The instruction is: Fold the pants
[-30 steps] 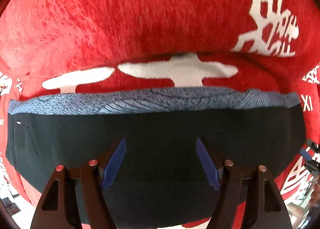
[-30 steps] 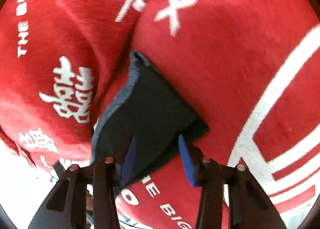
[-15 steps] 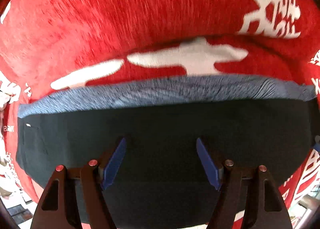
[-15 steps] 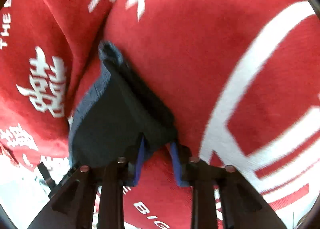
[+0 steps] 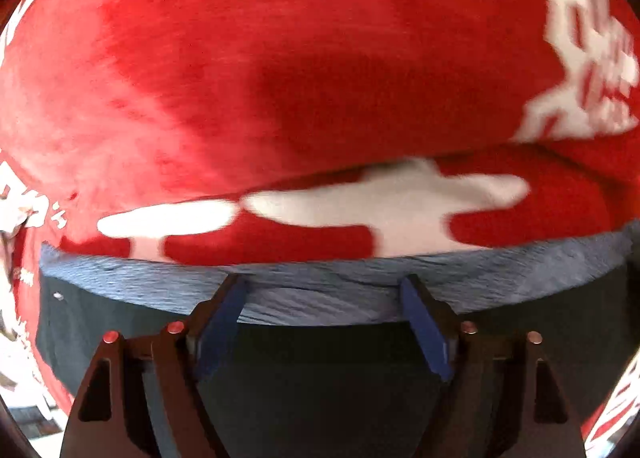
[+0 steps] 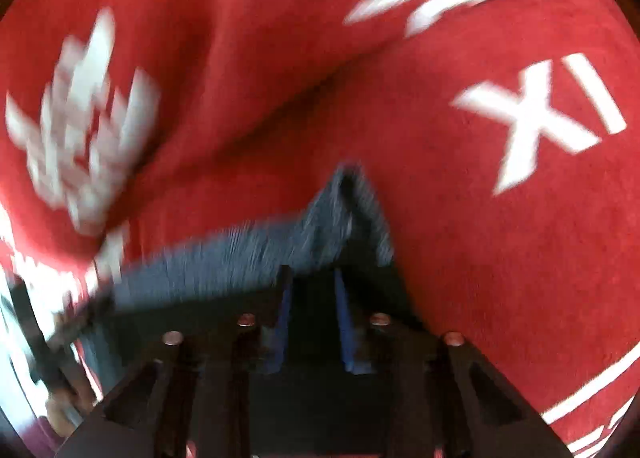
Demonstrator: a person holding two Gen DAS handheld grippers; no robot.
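Dark pants (image 5: 320, 362) with a blue-grey waistband (image 5: 120, 278) lie folded on a red blanket (image 5: 280, 58). My left gripper (image 5: 322, 286) points down over the middle of the waistband. Its jaws are opening and its blue pads (image 5: 224, 318) hold nothing. In the right wrist view the pants' waistband (image 6: 224, 258) ends in a raised corner (image 6: 352, 194). My right gripper (image 6: 312, 282) sits at that corner, its jaws closing with dark cloth pinched between the narrow pads (image 6: 344, 322). The picture is blurred by motion.
The red blanket (image 6: 480, 258) bears white characters (image 6: 540, 114) and stripes and has a deep crease behind the pants. At the lower left of the right wrist view are a blurred dark bar (image 6: 32, 338) and part of a hand (image 6: 60, 418). Pale floor (image 5: 24, 418) shows past the blanket's edge.
My left gripper moved forward from the dark cloth to the waistband and its jaws widened. My right gripper swung round to the pants' corner and its jaws narrowed onto the cloth.
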